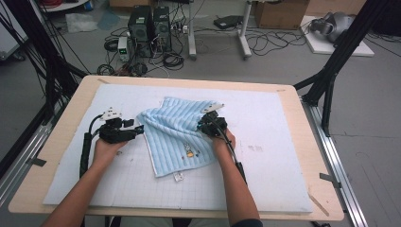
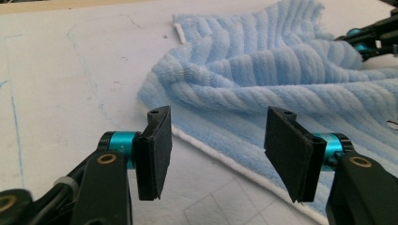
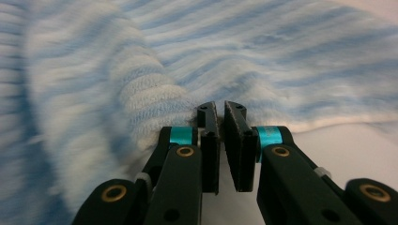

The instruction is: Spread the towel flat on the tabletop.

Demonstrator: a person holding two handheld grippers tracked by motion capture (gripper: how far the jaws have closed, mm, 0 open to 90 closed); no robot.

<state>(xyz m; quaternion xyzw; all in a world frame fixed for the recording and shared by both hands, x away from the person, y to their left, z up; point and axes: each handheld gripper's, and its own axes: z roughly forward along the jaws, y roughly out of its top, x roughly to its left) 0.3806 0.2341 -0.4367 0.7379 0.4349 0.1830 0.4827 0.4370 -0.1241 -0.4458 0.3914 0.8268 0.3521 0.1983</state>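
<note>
A light blue ribbed towel (image 1: 175, 132) lies rumpled and partly folded over itself on the white mat (image 1: 283, 142). My left gripper (image 1: 140, 128) sits at the towel's left edge, open, with nothing between its pads. In the left gripper view the jaws (image 2: 218, 145) stand wide, just short of the towel's white-hemmed edge (image 2: 263, 70). My right gripper (image 1: 201, 125) is on the towel's right side, shut on a bunched fold of its edge (image 3: 141, 98). Its pads (image 3: 220, 112) are pinched together at the cloth. The right gripper (image 2: 371, 40) also appears far off in the left gripper view.
The mat covers most of a wooden table (image 1: 309, 142). A small white label (image 1: 178, 177) hangs off the towel's near corner. Black frame posts (image 1: 331, 71) flank the table. Computer towers (image 1: 149, 28), cables and boxes sit on the floor beyond it.
</note>
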